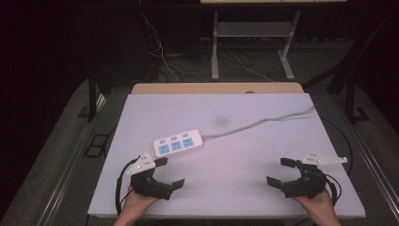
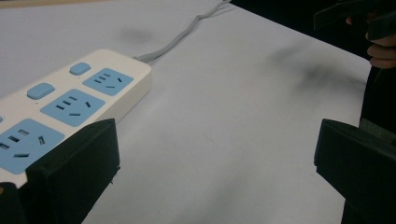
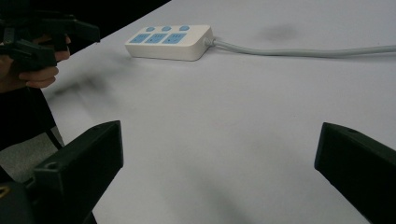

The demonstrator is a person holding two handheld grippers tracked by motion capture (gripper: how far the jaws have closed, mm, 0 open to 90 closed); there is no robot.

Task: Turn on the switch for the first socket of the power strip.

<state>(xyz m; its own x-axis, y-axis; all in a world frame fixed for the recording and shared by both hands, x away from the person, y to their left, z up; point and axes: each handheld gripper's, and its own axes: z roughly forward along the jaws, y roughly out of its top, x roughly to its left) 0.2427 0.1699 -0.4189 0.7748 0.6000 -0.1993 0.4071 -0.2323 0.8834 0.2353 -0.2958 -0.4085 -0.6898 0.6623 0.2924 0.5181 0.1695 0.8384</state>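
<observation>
White-and-blue power strip (image 1: 178, 143) | lies left-right, cord (image 1: 263, 121) end right | both hand-held grippers wide, empty

**Surfaces and finishes**

The power strip (image 1: 178, 144) is smooth cream plastic with matt blue socket faces; its cable (image 1: 263, 121) looks like grey rubbery sheathing; the counter (image 1: 226, 188) beneath it is matt white, smudged grey; the gripper fingers (image 2: 74, 172) are matt black plastic.
</observation>
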